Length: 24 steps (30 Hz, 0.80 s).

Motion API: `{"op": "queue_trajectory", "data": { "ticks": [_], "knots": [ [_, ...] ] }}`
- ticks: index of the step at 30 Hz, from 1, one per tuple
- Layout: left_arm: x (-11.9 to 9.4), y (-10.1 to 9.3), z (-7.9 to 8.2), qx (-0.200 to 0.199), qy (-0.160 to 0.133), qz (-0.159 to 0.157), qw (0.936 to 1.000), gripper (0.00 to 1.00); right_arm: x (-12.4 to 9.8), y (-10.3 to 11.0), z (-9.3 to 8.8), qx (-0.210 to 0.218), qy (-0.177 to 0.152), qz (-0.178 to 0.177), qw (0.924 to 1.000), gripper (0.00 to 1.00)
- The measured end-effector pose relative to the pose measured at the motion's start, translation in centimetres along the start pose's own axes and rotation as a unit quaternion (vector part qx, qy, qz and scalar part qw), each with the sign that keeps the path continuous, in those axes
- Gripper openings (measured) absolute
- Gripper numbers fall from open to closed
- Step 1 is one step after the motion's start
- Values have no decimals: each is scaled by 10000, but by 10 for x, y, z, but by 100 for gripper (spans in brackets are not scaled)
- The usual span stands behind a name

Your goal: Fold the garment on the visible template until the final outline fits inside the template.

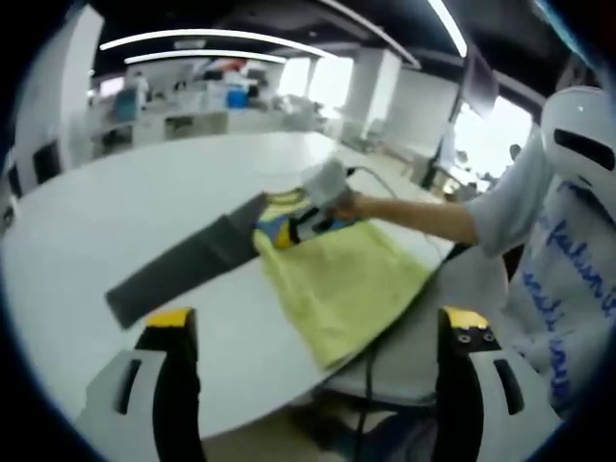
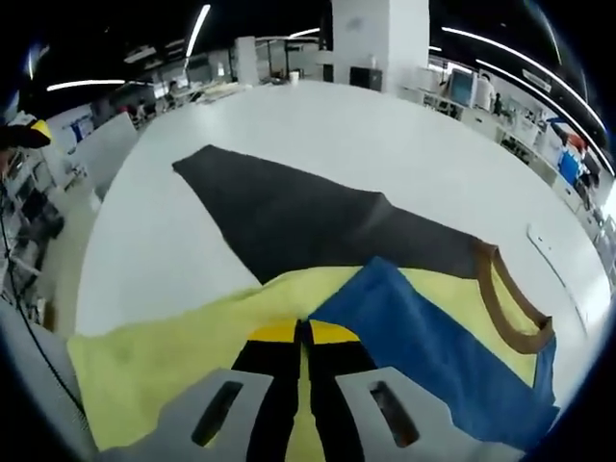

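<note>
Left gripper view
Left tongs (image 1: 318,332): held wide open and empty, raised off the near edge of the tabletop (image 1: 144,207).
Garment (image 1: 342,279): a yellow piece lying near the tabletop's near edge, one corner drooping past it; its long axis runs away from the left tongs toward the template.
Template (image 1: 188,260): a dark grey sheet, partly covered by the garment's far end.
Right tongs (image 1: 322,197): seen down on the garment's far end, a person's forearm stretched out level behind them.
Nearer tool: judged to be the right tongs; the left ones are well apart from the cloth.

Right gripper view
Right tongs (image 2: 303,332): jaws brought together on the garment (image 2: 173,356), a fold of yellow cloth pinched between the tips.
Blue panel (image 2: 423,337): lies just right of the tips, ending in a brown collar (image 2: 510,308).
Template (image 2: 289,217): straight ahead of the jaws, its long axis running diagonally to the far left; the garment's front edge overlaps it.
Next move: judged a fold carried forward over the template.
</note>
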<state>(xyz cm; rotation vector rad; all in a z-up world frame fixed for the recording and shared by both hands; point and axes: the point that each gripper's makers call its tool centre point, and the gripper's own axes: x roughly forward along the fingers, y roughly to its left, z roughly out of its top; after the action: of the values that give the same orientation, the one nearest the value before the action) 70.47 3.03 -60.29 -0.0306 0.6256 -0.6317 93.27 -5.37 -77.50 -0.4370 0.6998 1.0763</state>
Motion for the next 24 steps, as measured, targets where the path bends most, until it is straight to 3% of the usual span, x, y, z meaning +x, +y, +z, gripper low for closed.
{"op": "queue_trajectory", "data": {
  "ticks": [4, 12, 24],
  "knots": [
    [1, -1, 0, 2, 10, -4, 10000, 99, -11, -1, 10, 137, -317, -8, 9994, 5],
    [4, -4, 2, 42, 6, -57, 10000, 99, -47, -22, 21, 85, -538, -285, 9981, 9],
    [4, -5, 5, 129, 36, -85, 9999, 99, -101, -61, 0, 329, -669, -796, 9940, 18]
  ]
}}
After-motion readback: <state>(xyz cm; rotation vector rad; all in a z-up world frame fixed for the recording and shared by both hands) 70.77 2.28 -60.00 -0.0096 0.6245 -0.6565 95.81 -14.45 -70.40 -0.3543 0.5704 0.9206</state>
